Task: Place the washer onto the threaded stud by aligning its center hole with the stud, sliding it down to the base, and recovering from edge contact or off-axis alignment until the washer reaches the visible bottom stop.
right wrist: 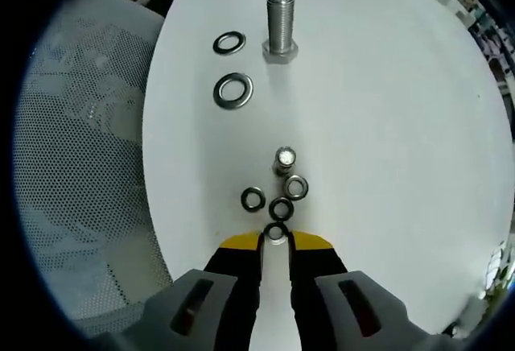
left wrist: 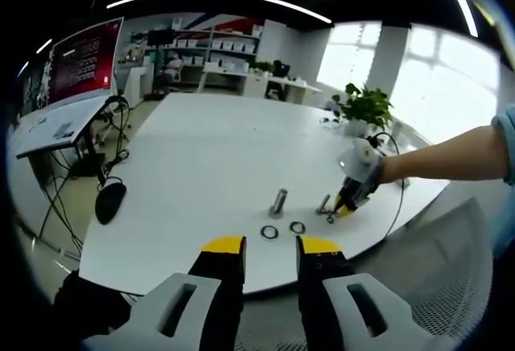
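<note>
In the right gripper view a small threaded stud [right wrist: 284, 160] stands upright on the white table [right wrist: 386, 125]. Three small washers [right wrist: 281, 208] lie flat just in front of it. Another small washer [right wrist: 276, 232] sits between the yellow tips of my right gripper [right wrist: 276, 242], whose jaws touch it on both sides; it is still low at the table. In the left gripper view the right gripper [left wrist: 334, 216] points down beside the small stud [left wrist: 324, 204], held by a person's arm. My left gripper [left wrist: 269, 248] hangs open off the table's near edge, holding nothing.
A large bolt [right wrist: 280, 25] stands head-down farther along, with two large washers [right wrist: 232, 91] beside it. A grey mesh chair [right wrist: 80, 166] is at the table edge. A mouse [left wrist: 110, 202], a monitor [left wrist: 80, 61] and a plant [left wrist: 366, 109] sit around the table.
</note>
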`<state>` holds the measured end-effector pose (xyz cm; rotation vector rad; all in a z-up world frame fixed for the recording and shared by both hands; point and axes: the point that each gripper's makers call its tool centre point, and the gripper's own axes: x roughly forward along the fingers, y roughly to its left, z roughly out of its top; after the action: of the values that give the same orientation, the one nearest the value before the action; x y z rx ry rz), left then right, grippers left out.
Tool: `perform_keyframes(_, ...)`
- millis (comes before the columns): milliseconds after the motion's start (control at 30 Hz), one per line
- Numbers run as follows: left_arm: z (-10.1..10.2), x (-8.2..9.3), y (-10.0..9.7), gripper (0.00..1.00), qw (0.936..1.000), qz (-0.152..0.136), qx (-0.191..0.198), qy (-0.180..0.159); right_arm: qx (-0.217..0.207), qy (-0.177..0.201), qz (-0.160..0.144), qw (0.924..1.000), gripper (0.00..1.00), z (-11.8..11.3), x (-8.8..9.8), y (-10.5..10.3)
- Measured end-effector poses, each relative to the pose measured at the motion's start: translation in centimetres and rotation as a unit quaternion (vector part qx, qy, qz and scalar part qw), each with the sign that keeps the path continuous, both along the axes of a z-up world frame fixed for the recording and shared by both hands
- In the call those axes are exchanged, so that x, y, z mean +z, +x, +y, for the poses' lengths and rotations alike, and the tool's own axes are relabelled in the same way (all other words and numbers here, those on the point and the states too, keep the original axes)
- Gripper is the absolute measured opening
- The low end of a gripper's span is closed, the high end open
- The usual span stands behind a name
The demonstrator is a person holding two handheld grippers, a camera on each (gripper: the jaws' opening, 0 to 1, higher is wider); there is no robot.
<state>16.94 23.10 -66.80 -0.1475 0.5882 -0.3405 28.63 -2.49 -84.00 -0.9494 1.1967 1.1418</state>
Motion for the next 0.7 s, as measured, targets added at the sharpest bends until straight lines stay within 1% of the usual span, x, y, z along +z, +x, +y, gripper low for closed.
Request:
perform_keyframes(467,0.0,0.1,0.0,0.22,1.0000,-0.003,-0.002,-0.001,-0.018,0.046,-0.025,0.9985,0.13,1.1,3.6,-0.1)
perform_keyframes(700,-0.1,0.0,-0.1,0.22,1.0000,0.001,-0.003,0.001,-0.019,0.071,-0.041,0.9964,0.13,2.2,5.3,0.0)
